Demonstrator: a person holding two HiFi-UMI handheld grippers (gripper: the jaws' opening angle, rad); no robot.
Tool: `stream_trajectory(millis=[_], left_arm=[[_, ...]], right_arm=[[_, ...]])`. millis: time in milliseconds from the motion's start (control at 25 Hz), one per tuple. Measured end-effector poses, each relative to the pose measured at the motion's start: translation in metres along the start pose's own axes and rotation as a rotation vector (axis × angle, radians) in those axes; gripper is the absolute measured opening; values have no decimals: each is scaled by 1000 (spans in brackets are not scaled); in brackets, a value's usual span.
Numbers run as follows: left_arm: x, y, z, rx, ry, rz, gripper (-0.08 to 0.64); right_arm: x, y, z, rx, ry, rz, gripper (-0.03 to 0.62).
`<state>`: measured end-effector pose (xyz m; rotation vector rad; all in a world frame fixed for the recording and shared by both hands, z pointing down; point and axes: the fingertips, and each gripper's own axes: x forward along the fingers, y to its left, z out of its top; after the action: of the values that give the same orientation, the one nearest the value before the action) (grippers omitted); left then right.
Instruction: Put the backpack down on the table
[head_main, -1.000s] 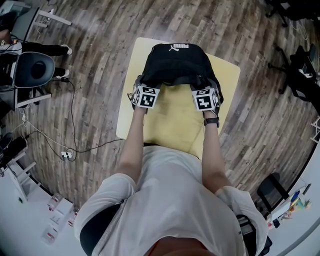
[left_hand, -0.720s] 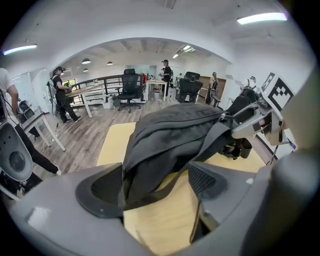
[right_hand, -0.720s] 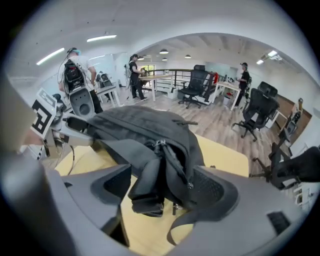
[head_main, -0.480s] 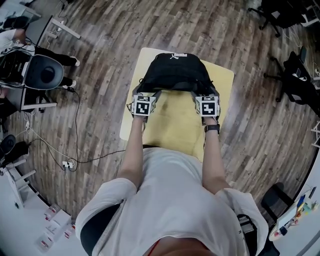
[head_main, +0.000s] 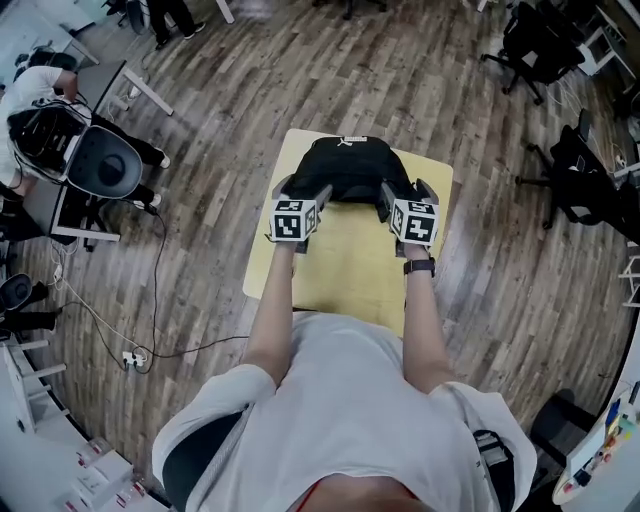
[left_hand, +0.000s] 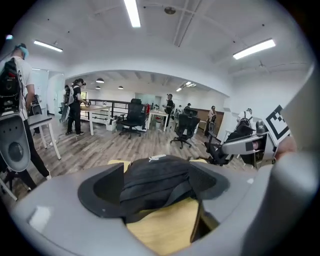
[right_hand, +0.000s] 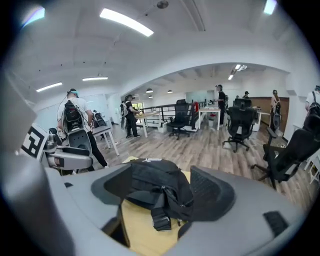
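Head view has the black fabric backpack (head_main: 348, 170) lying on the far half of the pale yellow wooden table (head_main: 345, 270), its top reaching almost to the table's far edge. The putting-down looks done, and the step in hand is, I judge, getting clear of it cleanly. The left gripper (head_main: 303, 192) and the right gripper (head_main: 404, 192) hang over the table's middle, one toward its left side and one toward its right. Each has its jaws spread wide with nothing pressed between the pads. Each gripper view frames the bag in the gap, but it lies beyond the tips on the tabletop. A black webbing strap (right_hand: 159, 217) trails off the bag toward the table's middle, just under the right gripper's gap. To do this well, the jaws should be held wide and drawn straight back toward the table's near edge, high enough that neither tip hooks loose webbing. A snag would likely drag the bag across the smooth top. Nothing should nudge it toward the far edge, where little table remains.
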<state>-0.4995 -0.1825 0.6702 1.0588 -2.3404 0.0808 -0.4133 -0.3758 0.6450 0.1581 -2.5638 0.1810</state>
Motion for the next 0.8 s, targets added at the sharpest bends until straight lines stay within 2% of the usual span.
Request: stream_trajectory(millis=[240,520,800], left_arm=[[-23,-27,79,50,-154,-30,410],[-55,-43,154,115,-294,-28,408],[-94,-56,217,108,-455,-14,402]], right_arm=[[-31,16,61,-56,-131,19,348],[-66,27,138,-103,-296,19,348],[-95,35,203,-138,-418,-3,345]])
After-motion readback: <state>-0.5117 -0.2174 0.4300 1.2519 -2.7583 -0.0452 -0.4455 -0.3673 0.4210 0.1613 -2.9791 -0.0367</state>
